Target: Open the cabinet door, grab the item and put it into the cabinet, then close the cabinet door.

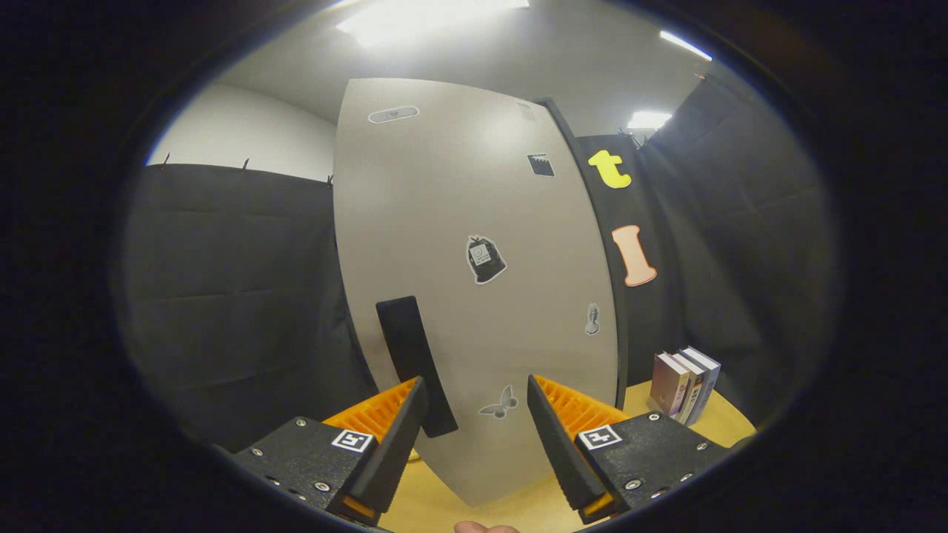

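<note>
A tall beige cabinet door (474, 222) with a few stickers stands right ahead of me, and looks closed. Its black upright handle (415, 366) sits low on the door's left part, just beyond and partly behind my left finger (396, 426). My gripper (478, 403) is open, with nothing between its fingers; the bare door and a butterfly sticker show in the gap. A few upright books (685, 385) stand on the wooden table (518, 511) to the right of the cabinet, beyond my right finger.
The cabinet's dark side edge (592, 222) runs down on the right of the door. Black cloth walls stand on the left and right. A fingertip of a person's hand (485, 527) shows below the fingers.
</note>
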{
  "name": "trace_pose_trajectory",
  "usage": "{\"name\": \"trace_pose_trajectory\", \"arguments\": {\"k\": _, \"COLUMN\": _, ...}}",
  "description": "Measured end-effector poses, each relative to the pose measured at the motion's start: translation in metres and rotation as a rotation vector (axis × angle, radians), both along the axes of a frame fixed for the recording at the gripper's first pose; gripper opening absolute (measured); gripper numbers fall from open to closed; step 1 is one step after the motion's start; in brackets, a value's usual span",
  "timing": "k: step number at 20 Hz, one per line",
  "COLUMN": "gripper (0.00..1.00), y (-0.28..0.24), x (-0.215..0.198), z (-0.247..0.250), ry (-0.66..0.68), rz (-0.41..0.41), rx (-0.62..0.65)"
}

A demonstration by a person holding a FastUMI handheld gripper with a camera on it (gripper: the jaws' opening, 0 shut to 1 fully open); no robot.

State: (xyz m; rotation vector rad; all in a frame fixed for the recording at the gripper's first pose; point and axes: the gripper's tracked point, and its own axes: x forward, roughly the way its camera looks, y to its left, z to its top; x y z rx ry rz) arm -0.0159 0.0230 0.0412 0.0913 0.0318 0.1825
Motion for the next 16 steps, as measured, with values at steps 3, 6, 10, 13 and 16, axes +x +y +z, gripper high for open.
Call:
{"name": "trace_pose_trajectory", "arguments": {"k": 3, "gripper": 0.85, "y": 0.002, "x": 0.01, "z": -0.013, "ry": 0.019, "rz": -0.055, "rx": -0.028}}
{"name": "trace_pose_trajectory", "arguments": {"k": 6, "gripper": 0.85, "y": 0.005, "x": 0.017, "z": -0.02, "ry": 0.032, "rz": -0.087, "rx": -0.024}}
{"name": "trace_pose_trajectory", "arguments": {"k": 10, "gripper": 0.85, "y": 0.013, "x": 0.024, "z": -0.021, "ry": 0.023, "rz": -0.083, "rx": -0.046}}
{"name": "trace_pose_trajectory", "arguments": {"k": 13, "gripper": 0.85, "y": 0.016, "x": 0.03, "z": -0.026, "ry": 0.03, "rz": -0.065, "rx": -0.063}}
{"name": "trace_pose_trajectory", "arguments": {"k": 16, "gripper": 0.85, "y": 0.011, "x": 0.036, "z": -0.031, "ry": 0.04, "rz": -0.077, "rx": -0.05}}
